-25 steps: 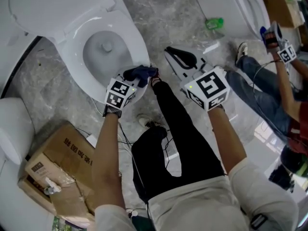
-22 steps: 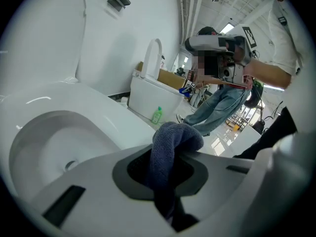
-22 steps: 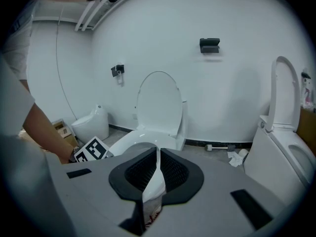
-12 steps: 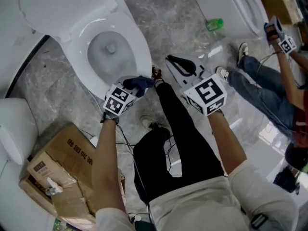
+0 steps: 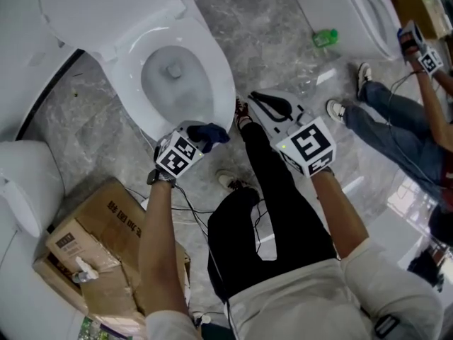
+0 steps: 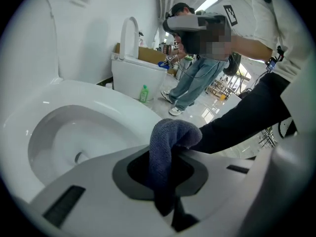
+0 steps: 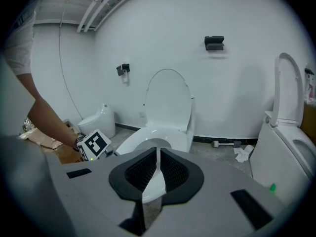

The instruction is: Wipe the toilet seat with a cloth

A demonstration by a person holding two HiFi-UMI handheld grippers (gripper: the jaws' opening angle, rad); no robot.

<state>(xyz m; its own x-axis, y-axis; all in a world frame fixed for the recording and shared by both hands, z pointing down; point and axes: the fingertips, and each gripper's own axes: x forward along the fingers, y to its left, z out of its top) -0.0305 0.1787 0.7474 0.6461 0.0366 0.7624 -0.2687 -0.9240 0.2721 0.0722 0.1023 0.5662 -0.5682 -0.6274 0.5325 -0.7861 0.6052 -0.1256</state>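
Note:
A white toilet (image 5: 212, 62) stands with its lid up, its seat rim (image 6: 98, 107) curving round the bowl. My left gripper (image 5: 202, 134) (image 6: 163, 177) is shut on a dark blue cloth (image 5: 210, 131) (image 6: 165, 142), which bunches out past the jaws at the front edge of the rim. My right gripper (image 5: 267, 106) (image 7: 155, 172) is shut and holds nothing. It hovers to the right of the toilet, above the person's black trouser leg, and points towards the toilet (image 7: 163, 132).
A cardboard box (image 5: 92, 239) lies on the floor at the lower left beside a second toilet (image 5: 21, 183). A third toilet (image 5: 368, 13), a green bottle (image 5: 327, 37) and a seated person in jeans (image 5: 396, 133) are at the right. Crumpled paper (image 7: 243, 154) lies on the floor.
My left gripper has slid with the cloth round the front of the rim, towards the person, and has rolled a little. The right gripper has drifted slightly, still shut.

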